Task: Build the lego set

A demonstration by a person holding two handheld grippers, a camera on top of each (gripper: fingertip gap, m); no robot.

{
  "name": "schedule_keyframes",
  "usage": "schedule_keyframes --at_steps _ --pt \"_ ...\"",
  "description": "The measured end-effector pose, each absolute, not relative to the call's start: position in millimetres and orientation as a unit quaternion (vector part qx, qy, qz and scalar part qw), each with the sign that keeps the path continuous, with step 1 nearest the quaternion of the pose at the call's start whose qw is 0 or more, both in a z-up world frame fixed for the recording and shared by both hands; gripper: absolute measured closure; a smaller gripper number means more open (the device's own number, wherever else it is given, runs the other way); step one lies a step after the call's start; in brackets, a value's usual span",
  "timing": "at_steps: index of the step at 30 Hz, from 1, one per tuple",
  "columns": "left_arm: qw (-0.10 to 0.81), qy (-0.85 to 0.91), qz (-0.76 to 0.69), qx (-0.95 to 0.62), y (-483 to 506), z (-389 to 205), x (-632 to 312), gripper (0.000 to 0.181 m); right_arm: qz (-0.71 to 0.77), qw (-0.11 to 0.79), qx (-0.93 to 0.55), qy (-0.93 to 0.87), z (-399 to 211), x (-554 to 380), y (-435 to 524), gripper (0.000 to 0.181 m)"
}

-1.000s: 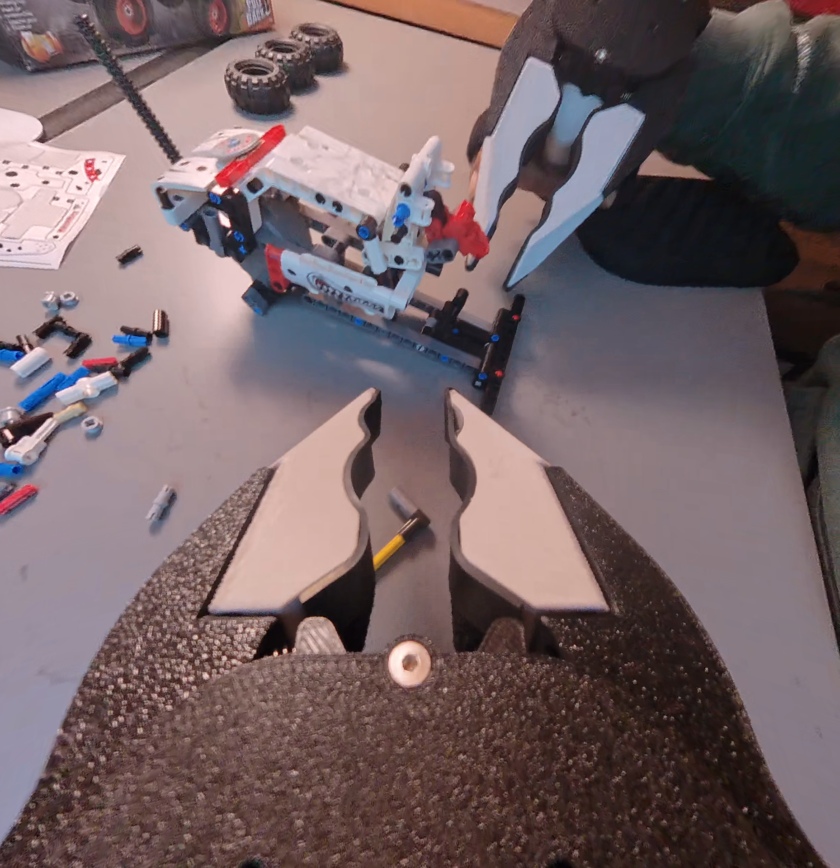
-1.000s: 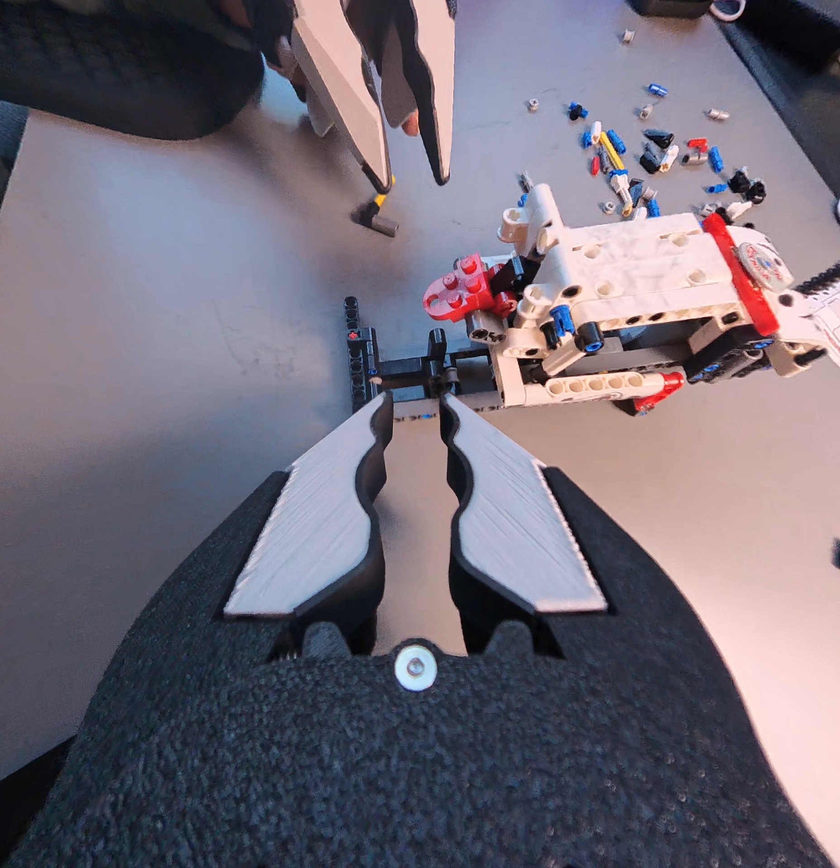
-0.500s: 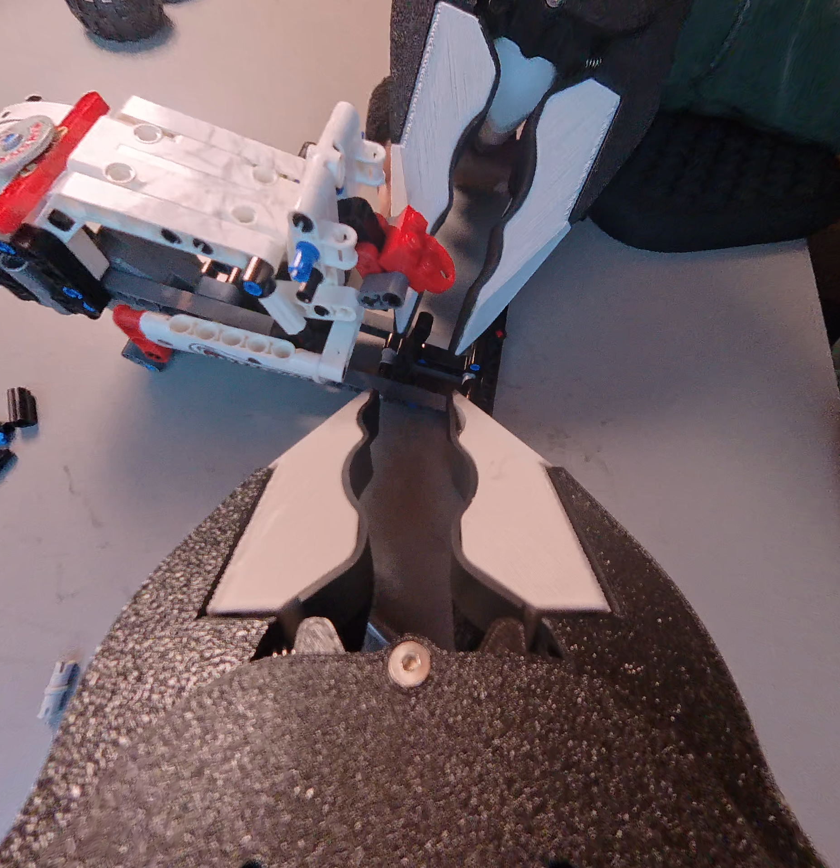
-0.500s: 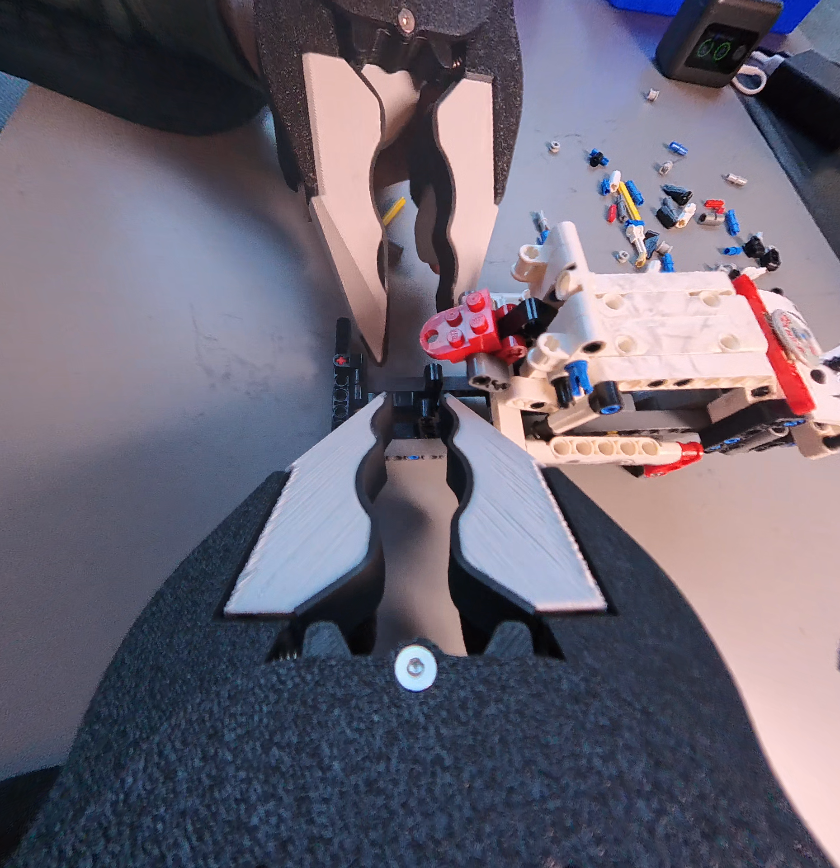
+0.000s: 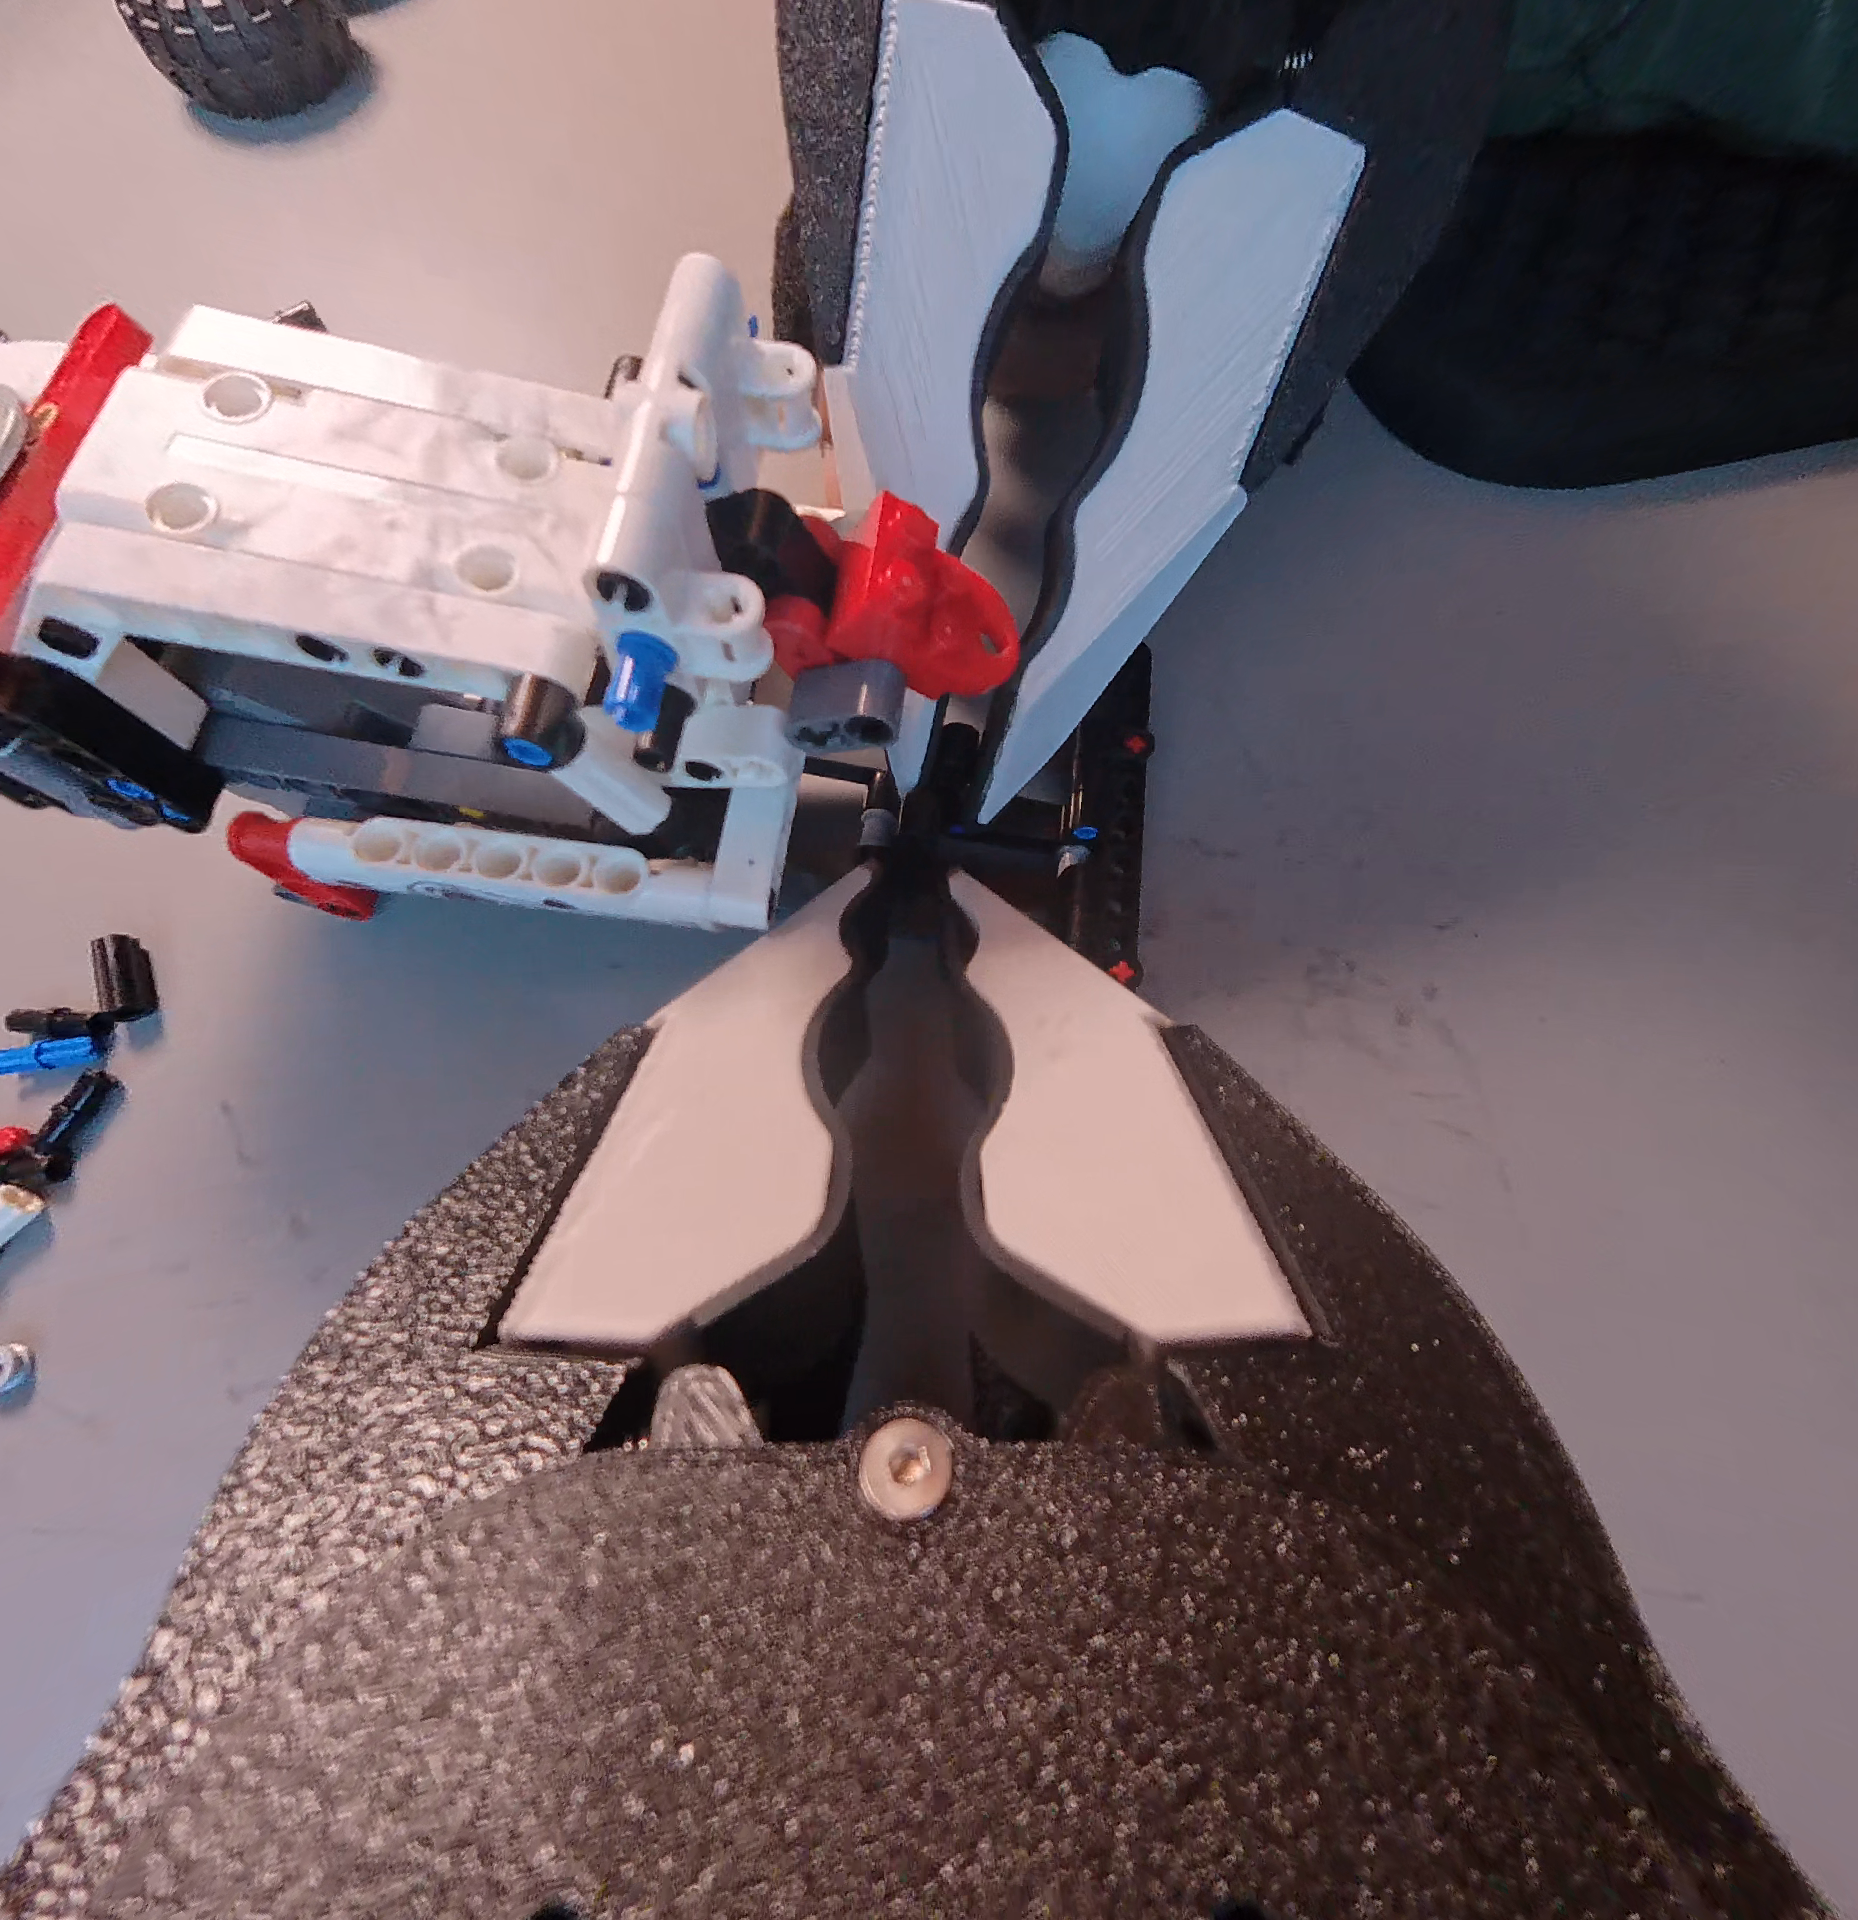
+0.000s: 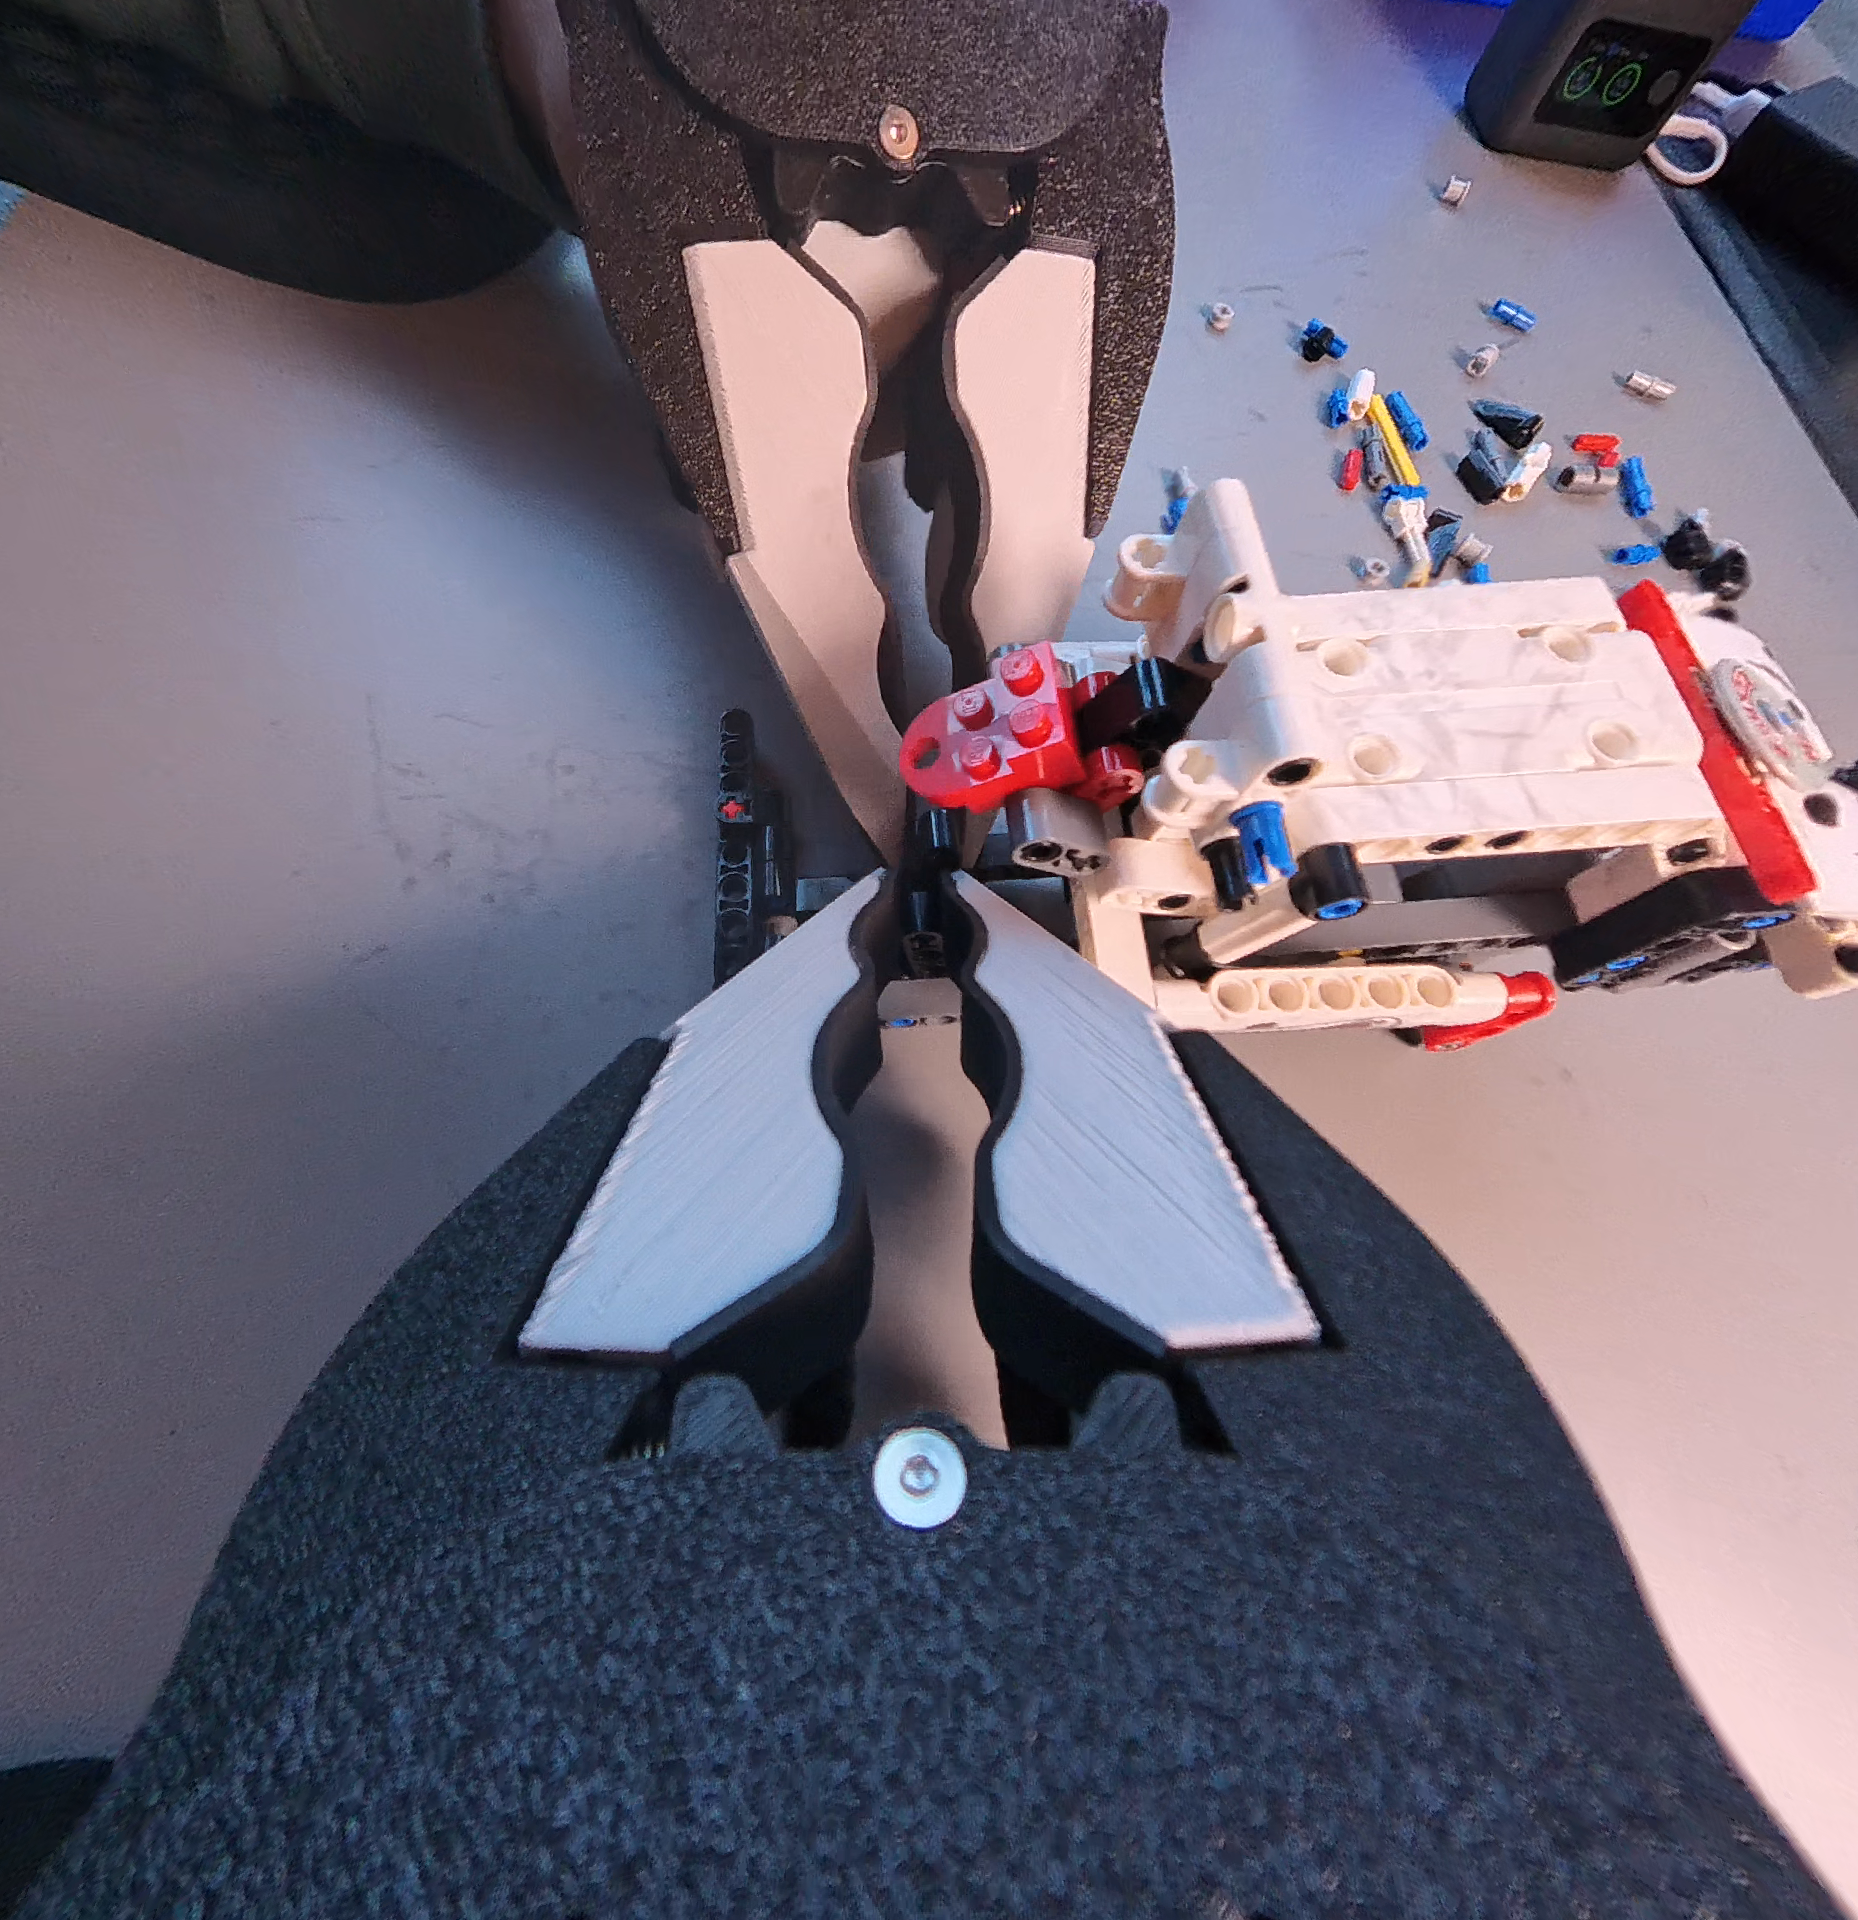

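**Inspector:** Left gripper (image 5: 917, 894) first — its fingers stand narrowed to a slim gap, tips set on either side of the black connector (image 6: 920, 920) at the tail of the model. Contact looks likely, but the wrist views do not settle whether it truly clamps the piece; I cannot tell.

**Clerk:** And the right gripper (image 6: 917, 904)?

**Inspector:** Same finding. It meets the left tip to tip over that connector, jaws nearly together with the black piece between them. Grip unconfirmed.

**Clerk:** Why both on one spot?

**Inspector:** My judgement: one steadies the black rear frame (image 5: 1107, 831) while the other seats or presses the connector. The frame is low and thin, so opposing tips keep it from sliding on the grey table (image 5: 1527, 935).

**Clerk:** Where does the model lie?

**Inspector:** The white lego vehicle body (image 5: 364, 540) rests on the table, to the left of the tips in the left wrist view and to the right in the right wrist view — just beside them. Its red hinge plate (image 6: 992, 743) overhangs close to the fingers. Loose pins (image 6: 1444, 457) lie well apart; a black tyre (image 5: 244, 52) sits beyond.
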State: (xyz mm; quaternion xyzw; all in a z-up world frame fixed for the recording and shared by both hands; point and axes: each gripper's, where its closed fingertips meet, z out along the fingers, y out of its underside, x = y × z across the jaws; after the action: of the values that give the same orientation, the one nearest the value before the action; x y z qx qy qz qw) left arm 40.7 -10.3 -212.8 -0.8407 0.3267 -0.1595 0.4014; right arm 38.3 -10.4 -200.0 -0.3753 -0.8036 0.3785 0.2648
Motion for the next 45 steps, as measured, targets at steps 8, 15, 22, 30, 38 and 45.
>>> schedule_keyframes --at_steps 8,15,22,30,38,45 --pt "0.404 0.347 -0.149 -0.833 -13 -213 42 0.174 0.399 0.233 -0.392 -0.795 -200 41 -13 0.174" --pt "0.405 0.32 -0.178 -0.837 -14 -209 38 0.161 0.389 0.262 -0.385 -0.795 -197 42 -10 0.168" --pt "0.4 0.33 -0.181 -0.836 -15 -210 45 0.162 0.372 0.268 -0.377 -0.805 -201 45 -7 0.173" --pt "0.403 0.328 -0.159 -0.839 -10 -212 47 0.173 0.387 0.254 -0.382 -0.8 -200 46 -8 0.174" --pt "0.425 0.393 -0.09 -0.81 -12 -214 50 0.175 0.397 0.244 -0.379 -0.799 -200 49 -11 0.174" --pt "0.438 0.436 -0.058 -0.784 -15 -214 53 0.173 0.398 0.243 -0.372 -0.803 -200 53 -14 0.174"
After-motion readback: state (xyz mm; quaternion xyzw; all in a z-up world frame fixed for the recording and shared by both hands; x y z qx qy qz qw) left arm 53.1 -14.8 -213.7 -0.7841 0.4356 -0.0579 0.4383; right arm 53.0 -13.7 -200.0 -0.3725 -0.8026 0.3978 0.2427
